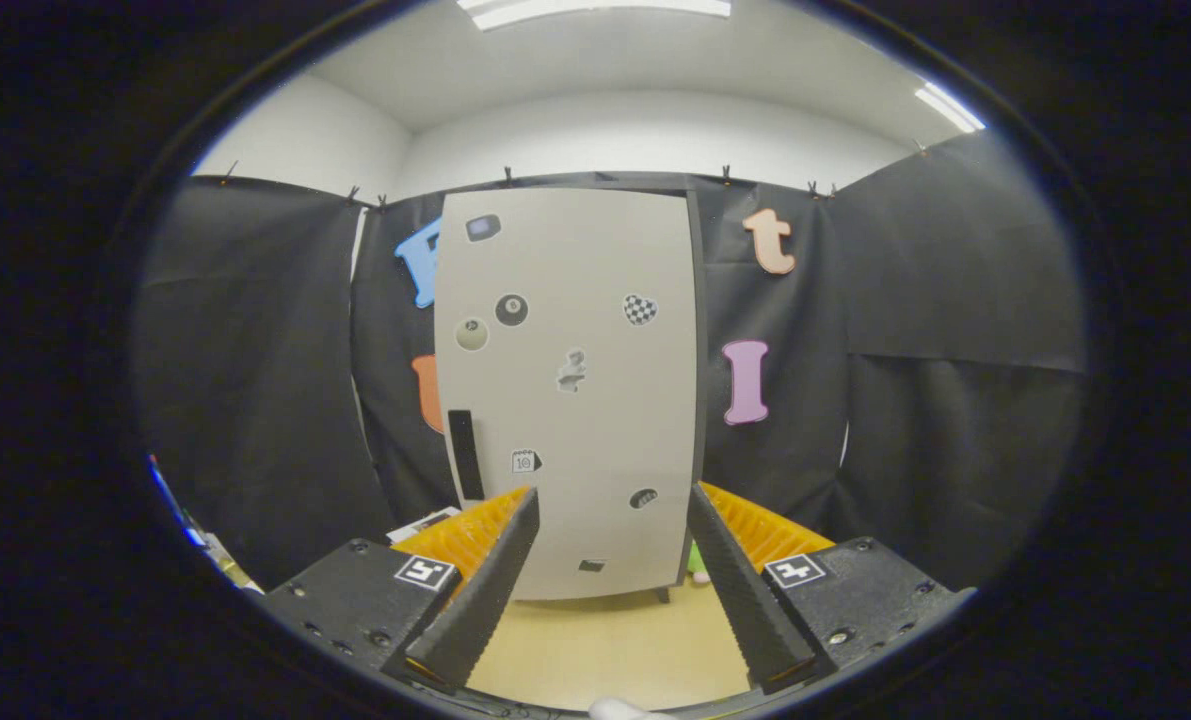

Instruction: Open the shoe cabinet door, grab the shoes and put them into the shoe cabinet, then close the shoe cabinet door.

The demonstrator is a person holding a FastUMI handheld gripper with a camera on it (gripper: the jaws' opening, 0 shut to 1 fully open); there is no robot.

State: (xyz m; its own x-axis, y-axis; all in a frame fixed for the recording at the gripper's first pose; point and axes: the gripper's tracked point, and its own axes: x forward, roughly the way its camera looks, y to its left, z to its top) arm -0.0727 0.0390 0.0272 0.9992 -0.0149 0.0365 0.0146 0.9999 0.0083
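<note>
Claw (615, 505) gapes empty before shut shoe cabinet (570, 390).

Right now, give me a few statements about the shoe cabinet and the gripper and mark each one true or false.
1. The shoe cabinet door is shut. True.
2. The gripper is shut on the door's handle. False: its fingers are spread apart with nothing between them, and the dark handle lies beyond them, near the door's left edge.
3. Stickers dot the door's front. True.
4. The cabinet lies flat on the floor. False: it stands upright on the wooden floor.
5. A shoe is held between the fingers. False: the gap holds nothing.
</note>
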